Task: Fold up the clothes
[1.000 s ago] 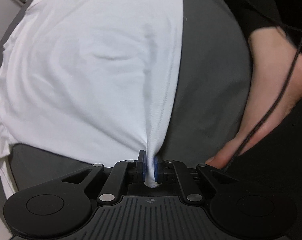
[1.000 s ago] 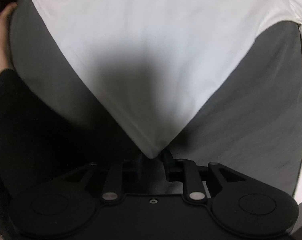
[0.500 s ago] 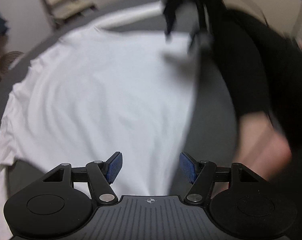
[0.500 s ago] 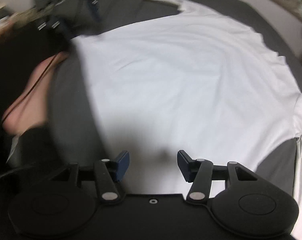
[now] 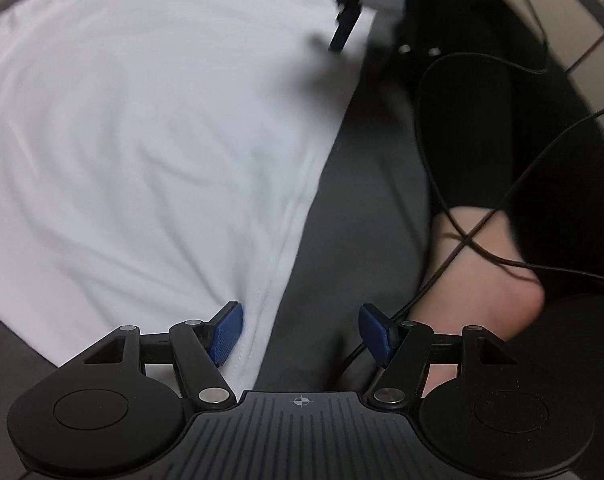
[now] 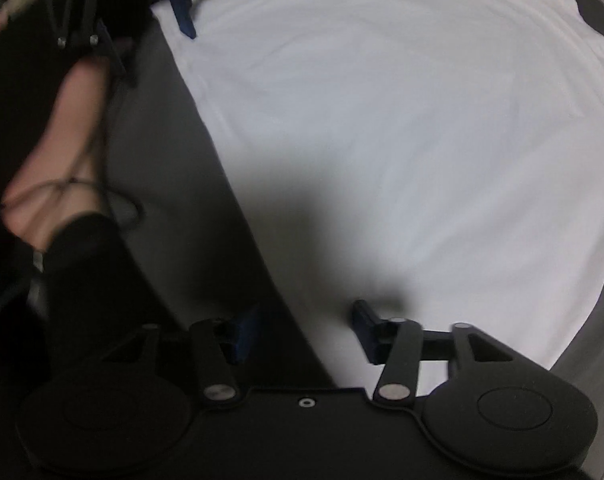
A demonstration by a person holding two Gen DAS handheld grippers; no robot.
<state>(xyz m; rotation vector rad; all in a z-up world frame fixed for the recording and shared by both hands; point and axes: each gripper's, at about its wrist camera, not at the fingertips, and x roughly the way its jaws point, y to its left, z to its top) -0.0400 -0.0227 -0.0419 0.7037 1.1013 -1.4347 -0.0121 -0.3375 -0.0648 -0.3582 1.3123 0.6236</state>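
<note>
Left wrist view: the left hand-held gripper (image 5: 300, 334) is seen with its jaws wide and nothing gripped; they have just been opening. The white shirt (image 5: 142, 140) is spread flat on the grey bench (image 5: 361, 208), its hem edge lying between the blue pads. The right hand-held gripper (image 6: 303, 330) is parted too, over the shirt's edge, gripping nothing, its jaws having just narrowed slightly.

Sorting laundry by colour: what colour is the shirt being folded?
White, plain; the shirt shows best in the right wrist view.
</note>
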